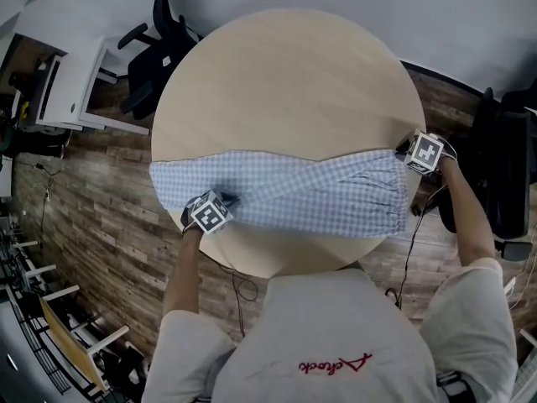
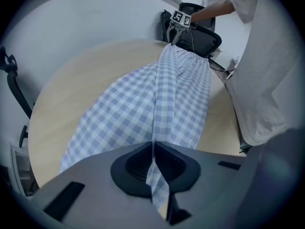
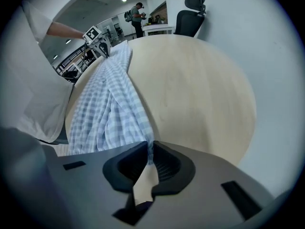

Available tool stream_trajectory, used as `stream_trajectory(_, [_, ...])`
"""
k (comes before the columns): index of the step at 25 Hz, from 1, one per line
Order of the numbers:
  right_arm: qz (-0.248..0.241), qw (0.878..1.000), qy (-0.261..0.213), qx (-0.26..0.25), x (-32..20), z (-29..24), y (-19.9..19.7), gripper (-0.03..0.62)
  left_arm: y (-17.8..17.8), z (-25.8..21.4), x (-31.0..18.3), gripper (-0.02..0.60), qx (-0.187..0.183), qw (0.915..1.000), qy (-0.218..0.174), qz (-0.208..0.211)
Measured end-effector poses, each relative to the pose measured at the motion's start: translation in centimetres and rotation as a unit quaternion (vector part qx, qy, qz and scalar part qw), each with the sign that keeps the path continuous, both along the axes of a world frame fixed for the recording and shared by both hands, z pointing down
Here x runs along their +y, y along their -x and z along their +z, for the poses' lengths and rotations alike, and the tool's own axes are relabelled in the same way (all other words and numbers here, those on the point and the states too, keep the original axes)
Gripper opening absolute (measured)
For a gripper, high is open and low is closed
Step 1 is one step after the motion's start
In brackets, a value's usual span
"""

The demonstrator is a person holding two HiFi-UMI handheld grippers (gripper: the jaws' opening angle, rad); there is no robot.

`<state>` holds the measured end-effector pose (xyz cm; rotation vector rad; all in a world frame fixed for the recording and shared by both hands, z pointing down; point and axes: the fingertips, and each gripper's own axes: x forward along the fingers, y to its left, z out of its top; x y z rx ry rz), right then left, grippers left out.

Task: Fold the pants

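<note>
Blue-and-white checked pants (image 1: pixel 294 190) lie stretched across the round wooden table (image 1: pixel 285 82), waistband at the right and leg ends at the left. My left gripper (image 1: pixel 226 200) points down at the leg end and is shut on a pinched fold of the cloth. In the left gripper view the fabric (image 2: pixel 157 99) runs up out of the closed pads (image 2: pixel 143 161). My right gripper (image 1: pixel 406 152) is shut on the far corner of the waistband at the table's right edge. In the right gripper view the pants (image 3: pixel 112 109) run away from the pads (image 3: pixel 164 163) toward the left gripper (image 3: pixel 106 51).
A black office chair (image 1: pixel 155 36) and a white desk (image 1: pixel 71 86) stand to the far left, another dark chair (image 1: pixel 503 166) to the right. Cables (image 1: pixel 243 288) lie on the wood floor (image 1: pixel 92 225). The pants' ends reach the table's edges on both sides.
</note>
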<state>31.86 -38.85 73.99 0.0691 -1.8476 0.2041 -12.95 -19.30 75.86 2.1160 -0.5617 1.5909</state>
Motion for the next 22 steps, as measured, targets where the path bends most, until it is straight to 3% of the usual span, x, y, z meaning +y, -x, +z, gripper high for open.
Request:
stream_trajectory(6, [0.032, 0.995, -0.093, 0.003, 0.7, -3.8, -0.9, 0.055, 0.4, -2.1, -0.1, 0.041, 0.015, 0.9985, -0.052, 0.015])
stream_trajectory(13, [0.074, 0.976, -0.202, 0.023, 4.5, -7.5, -2.4, 0.055, 0.6, -4.9, 0.3, 0.035, 0.038, 0.9909, -0.125, 0.031])
stream_trajectory(22, [0.072, 0.961, -0.261, 0.048, 13.1, -7.3, -4.8, 0.057, 0.9, -4.4, 4.5, 0.035, 0.034, 0.9878, -0.139, 0.062])
